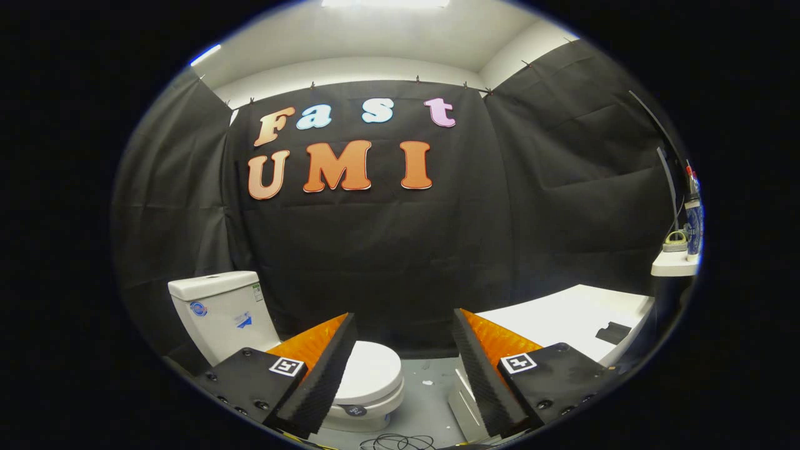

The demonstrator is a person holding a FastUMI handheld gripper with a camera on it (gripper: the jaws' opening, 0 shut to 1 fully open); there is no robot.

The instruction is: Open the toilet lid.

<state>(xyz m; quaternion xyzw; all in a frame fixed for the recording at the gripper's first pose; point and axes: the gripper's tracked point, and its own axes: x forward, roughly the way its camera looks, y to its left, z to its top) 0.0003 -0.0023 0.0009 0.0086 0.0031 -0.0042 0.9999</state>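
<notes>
Tongs point(403, 369) spread wide, gripping nothing, well above the toilet lid point(372, 372), which lies flat & closed in front of the tank point(219, 309). You've nothing done yet; approach, hook & lift all remain.

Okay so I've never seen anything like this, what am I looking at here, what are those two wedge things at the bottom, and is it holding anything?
This is one picture, taken by a wide-angle camera that rides on a handheld tool and looks forward along it. No robot arm is involved: a person carries the tool. The two wedge shapes at the bottom are its fingers, standing wide apart with nothing between them, so it holds nothing.

Ahead and below is a white toilet with its lid down, partly behind the left finger, and its tank beyond that. It stands on a grey floor, with a loose cable nearer the camera. Off to the right is a white table, and further right a small shelf carrying a bottle.
</notes>
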